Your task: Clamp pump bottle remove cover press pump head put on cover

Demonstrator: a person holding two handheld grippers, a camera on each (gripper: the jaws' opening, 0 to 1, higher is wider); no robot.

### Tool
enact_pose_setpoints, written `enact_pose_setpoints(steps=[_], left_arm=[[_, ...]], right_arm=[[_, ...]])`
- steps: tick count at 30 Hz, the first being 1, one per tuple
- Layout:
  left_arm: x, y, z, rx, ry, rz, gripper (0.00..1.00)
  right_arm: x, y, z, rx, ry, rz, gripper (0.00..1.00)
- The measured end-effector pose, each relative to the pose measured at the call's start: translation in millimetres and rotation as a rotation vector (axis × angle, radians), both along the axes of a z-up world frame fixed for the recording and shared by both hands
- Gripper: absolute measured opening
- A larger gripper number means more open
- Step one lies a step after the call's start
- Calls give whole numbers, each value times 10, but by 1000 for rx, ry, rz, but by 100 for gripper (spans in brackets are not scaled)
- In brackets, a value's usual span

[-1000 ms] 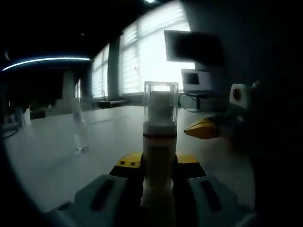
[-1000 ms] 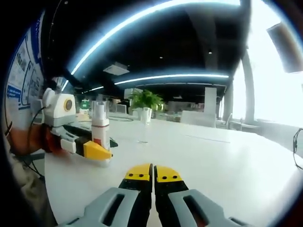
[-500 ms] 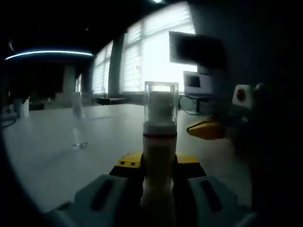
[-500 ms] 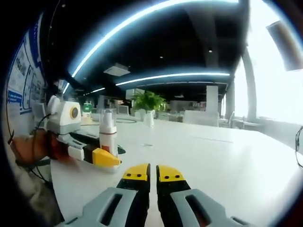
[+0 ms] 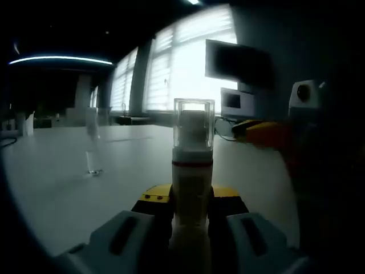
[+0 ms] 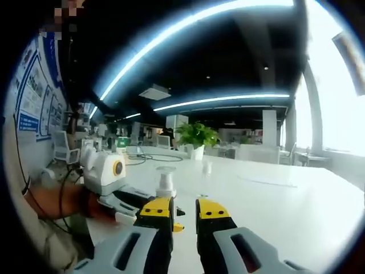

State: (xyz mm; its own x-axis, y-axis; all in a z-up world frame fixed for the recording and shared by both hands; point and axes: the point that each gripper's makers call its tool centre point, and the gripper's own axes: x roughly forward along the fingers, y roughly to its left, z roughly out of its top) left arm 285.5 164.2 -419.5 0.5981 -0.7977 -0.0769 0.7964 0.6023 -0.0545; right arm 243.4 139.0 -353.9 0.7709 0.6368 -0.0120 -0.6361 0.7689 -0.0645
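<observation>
Tongs come first in the left gripper view: the left tongs [image 5: 191, 208] are clenched on the body of the pump bottle [image 5: 192, 182], which stands upright between their yellow tips over the white tabletop [image 5: 74, 182]. Its clear cover [image 5: 194, 123] sits on top, with the pump head visible through it, so the clamping step looks done and removing the cover is the step in hand. Just beyond and to the right, the right tongs [image 5: 256, 130] hang in the air at about the cover's height, near it but not touching. In the right gripper view those right tongs [image 6: 183, 210] stand slightly parted and hold nothing, with the bottle [image 6: 166, 184] and the left tongs [image 6: 148, 210] close ahead of them and a hand [image 6: 68, 200] behind. The next move probably calls for bringing the parted tips around the cover and closing squarely on it, then lifting straight up while the left tongs hold the bottle steady. Farther off on the tabletop stands a small clear object [image 5: 92, 145], too dim to identify, and beyond it bright windows [image 5: 188, 63].
</observation>
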Motion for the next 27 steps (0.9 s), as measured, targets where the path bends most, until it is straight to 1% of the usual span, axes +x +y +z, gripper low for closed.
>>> enact_pose_setpoints(steps=[3,9,12,16,21,23,27], left_arm=[[4,14,1,-3,4,2,14],[-14,24,44,-32,4,-4,14],[-25,17,45,-28,-2,-7,14],[-26,19,47,-19,-14,-12,14],[-35,17,49,-19,-14,-13,14],[-34,26,78,-35,-19,-14,15],[-21,51,118,-71,-12,-15,18]], right_arm=[[-1,47,22,-10,-6,9,12],[-11,111,85,0,-11,29,13],[0,152,107,0,-8,35,15],[15,249,194,19,-7,52,17],[58,347,224,18,7,64,21],[70,373,235,18,9,67,22],[92,408,243,5,10,64,23]])
